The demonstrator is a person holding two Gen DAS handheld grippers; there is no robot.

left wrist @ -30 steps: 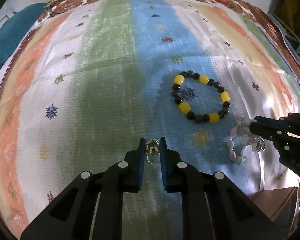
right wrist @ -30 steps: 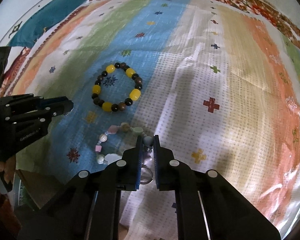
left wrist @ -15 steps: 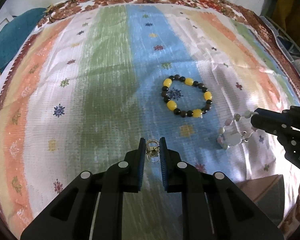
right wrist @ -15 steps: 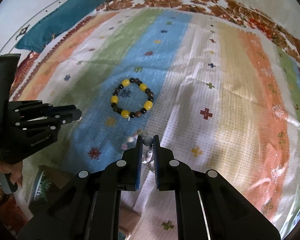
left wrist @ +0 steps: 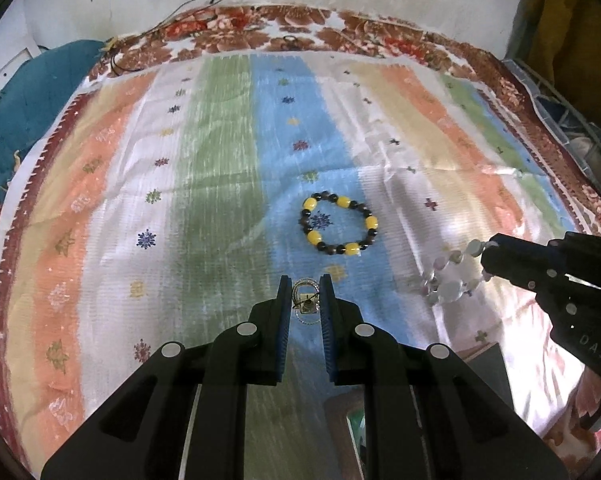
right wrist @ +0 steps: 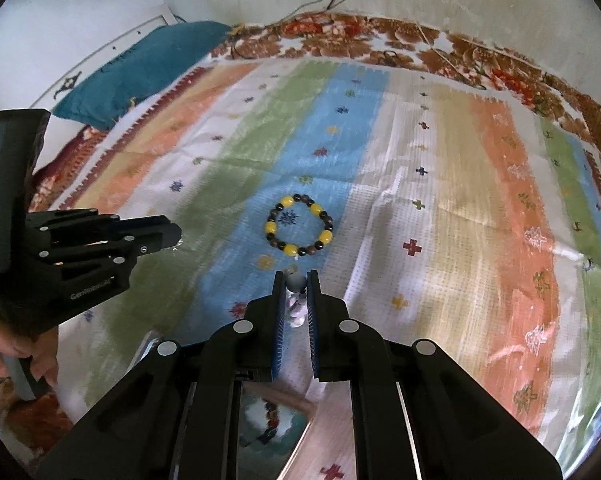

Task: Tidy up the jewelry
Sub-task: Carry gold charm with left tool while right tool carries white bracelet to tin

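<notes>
A yellow-and-dark bead bracelet (left wrist: 339, 229) (right wrist: 299, 229) lies flat on the blue stripe of the bedspread. My left gripper (left wrist: 306, 300) is shut on a small silver ring (left wrist: 307, 305), held above the cloth. My right gripper (right wrist: 296, 292) is shut on a pale bead bracelet (right wrist: 295, 285). In the left wrist view that pale bracelet (left wrist: 446, 280) dangles from the right gripper (left wrist: 486, 258) at the right edge. The left gripper (right wrist: 172, 236) shows side-on at the left of the right wrist view, with a hand (right wrist: 8, 350) on its handle.
A striped bedspread (left wrist: 220, 184) covers the bed, with a floral border (left wrist: 340, 36) against the wall. A teal cushion (right wrist: 140, 64) lies at the far left. A box (right wrist: 272, 420) with beads inside sits below the right gripper, near the bed's front edge.
Both grippers have risen with their pieces; the bedspread looks farther off. The pale bracelet has come off the cloth and now hangs free. The yellow bracelet has stayed put.
</notes>
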